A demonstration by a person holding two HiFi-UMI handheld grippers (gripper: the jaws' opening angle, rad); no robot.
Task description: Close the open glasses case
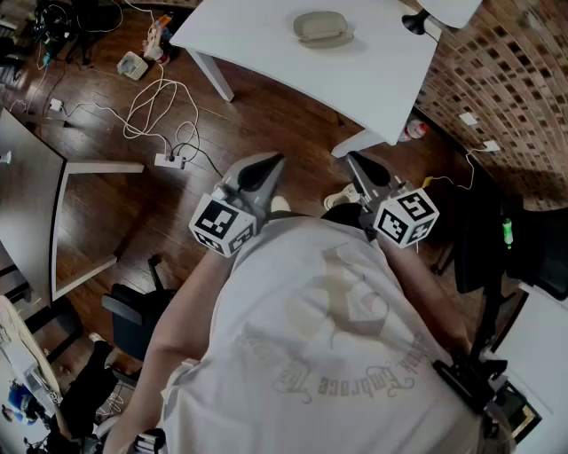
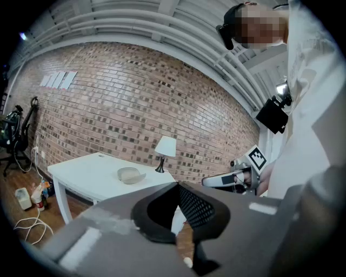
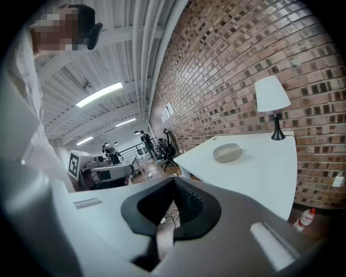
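The grey glasses case [image 1: 322,27] lies on the white table [image 1: 373,84] with its lid slightly ajar. It also shows in the left gripper view [image 2: 130,175] and in the right gripper view [image 3: 227,152]. Both grippers are held close to the person's chest, well short of the table and over the wooden floor. My left gripper [image 1: 273,161] points toward the table, its jaws together and empty [image 2: 178,185]. My right gripper [image 1: 353,160] is alongside it, also shut with nothing in it [image 3: 174,179].
A small lamp [image 1: 413,22] stands at the table's right end by the brick wall. White cables and a power strip [image 1: 169,160] lie on the floor at left. A second table [image 1: 27,204] and an office chair [image 1: 133,319] stand at left. A bottle [image 1: 413,131] sits under the table's corner.
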